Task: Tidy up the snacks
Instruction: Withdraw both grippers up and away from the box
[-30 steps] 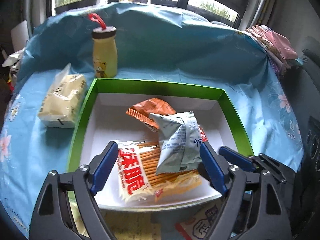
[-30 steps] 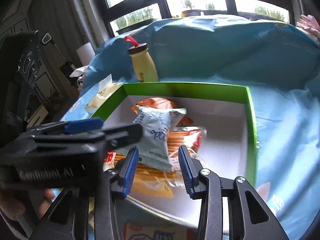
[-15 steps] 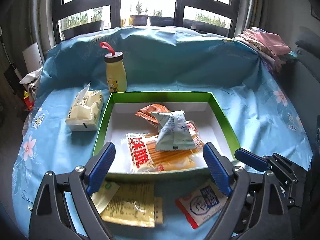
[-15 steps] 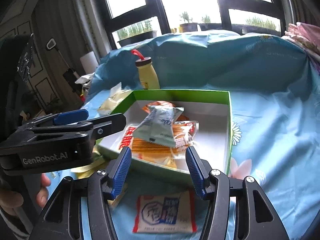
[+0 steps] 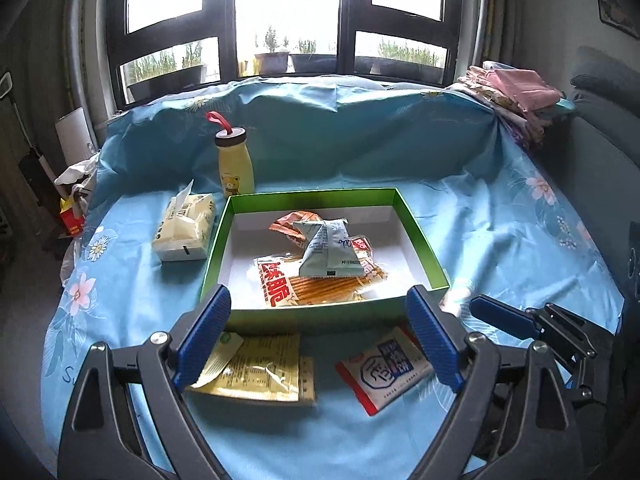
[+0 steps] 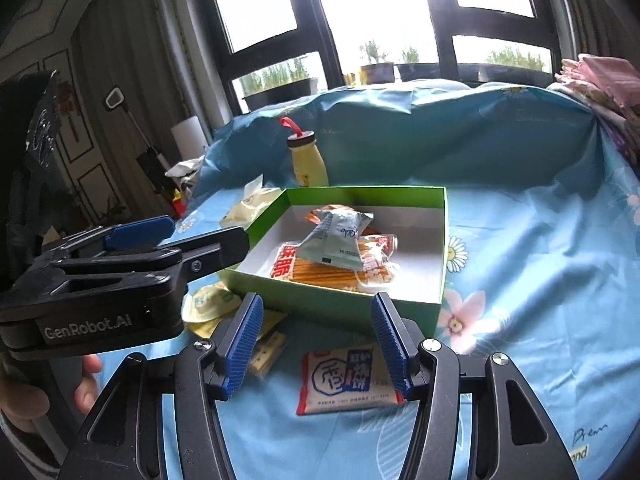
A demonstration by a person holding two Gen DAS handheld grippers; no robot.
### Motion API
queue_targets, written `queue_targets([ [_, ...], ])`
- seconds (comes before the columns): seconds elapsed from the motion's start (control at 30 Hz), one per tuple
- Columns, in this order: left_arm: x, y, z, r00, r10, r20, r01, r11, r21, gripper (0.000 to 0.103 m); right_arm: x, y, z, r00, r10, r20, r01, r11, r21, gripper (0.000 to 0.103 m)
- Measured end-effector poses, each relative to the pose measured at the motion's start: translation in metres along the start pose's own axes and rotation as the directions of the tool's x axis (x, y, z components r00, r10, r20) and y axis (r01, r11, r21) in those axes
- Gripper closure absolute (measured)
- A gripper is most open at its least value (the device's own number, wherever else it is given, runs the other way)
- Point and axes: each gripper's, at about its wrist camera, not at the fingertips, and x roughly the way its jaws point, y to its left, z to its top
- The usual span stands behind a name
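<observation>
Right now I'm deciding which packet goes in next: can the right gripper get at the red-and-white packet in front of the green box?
Probably yes. The right gripper is open and empty, and the red-and-white packet lies flat on the cloth just beneath it, nothing covering it.

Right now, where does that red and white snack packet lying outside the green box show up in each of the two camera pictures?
Left wrist view: the red and white packet lies low and right of centre, on the blue cloth just in front of the green box.
Right wrist view: the packet sits low in the middle, between the right tool's fingers.
Shared landmark: the yellow bottle behind the box.
</observation>
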Motion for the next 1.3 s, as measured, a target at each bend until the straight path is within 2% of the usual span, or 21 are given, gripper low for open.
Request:
queue_targets([
  [0.33,-0.02,-0.01,-0.011,1.0,-0.01,-0.007,0.01,1.0,0.003,0.013,-0.023,0.002,-0.01,1.0,0.009,0.008,-0.009,1.0,0.006,0.046],
  [0.57,-0.022,-0.021,-0.023,0.999,-0.015,-0.033,0.016,1.0,0.017,0.013,-0.027,-0.004,-0.022,0.999,0.009,-0.035,-0.008,1.0,0.015,0.045],
  [0.77,-0.016,-0.028,-0.031,0.998,-0.022,-0.063,0.024,0.999,0.024,0.013,-0.03,-0.013,-0.034,0.998,0.011,-0.058,-0.01,1.0,0.021,0.042],
  [0.83,-0.013,-0.031,-0.033,0.997,-0.025,-0.077,0.027,0.999,0.022,0.013,-0.032,-0.017,-0.038,0.998,0.006,-0.063,-0.005,1.0,0.027,0.038],
  [1.3,0.011,-0.042,-0.05,0.985,-0.04,-0.168,0.045,0.999,0.024,0.013,-0.026,-0.034,-0.053,0.994,-0.004,-0.107,0.009,0.999,0.049,0.037],
])
